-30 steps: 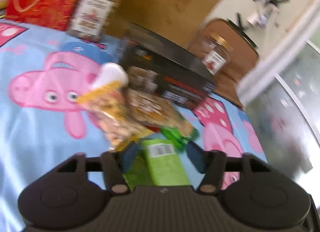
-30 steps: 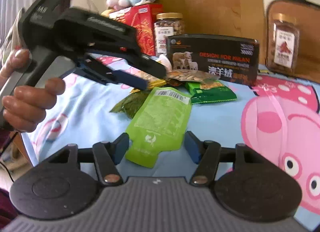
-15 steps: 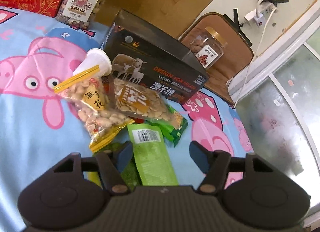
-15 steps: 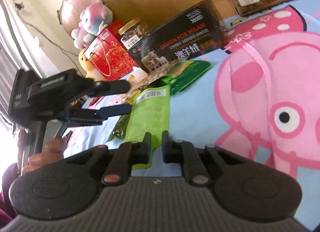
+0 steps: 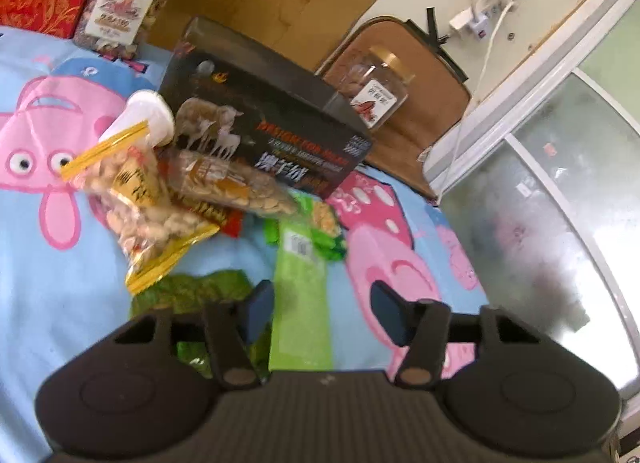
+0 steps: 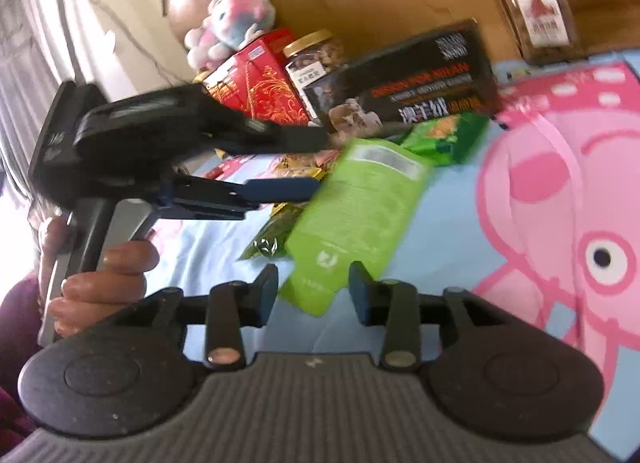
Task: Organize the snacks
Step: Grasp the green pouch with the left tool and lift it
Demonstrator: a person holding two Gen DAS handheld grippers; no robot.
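Across the cartoon-pig sheet (image 5: 48,263), from twelve to six o'clock in your left wrist view, you are working a crowded pile, so the biggest risk is sitting at twelve: the black box (image 5: 256,131) is propping up the seed bag (image 5: 236,187) and the peanut bag (image 5: 140,203), and a careless pull could be dragging those loose packs along. Next, the light green pouch (image 6: 360,215) is lying between both pairs of fingers at once. Your left gripper (image 5: 320,311) is closing with that pouch between its spread fingers, though no pad is pressing it; your right gripper (image 6: 314,291) is opening around the pouch's near end, also without contact. Two grabs on one slippery pouch could be crumpling it. The dark green pack (image 5: 192,291) at seven o'clock is sliding partly under your left fingers and is getting hard to read. Motion blur is smearing labels, and the far jar (image 5: 372,91) is staying indistinct.
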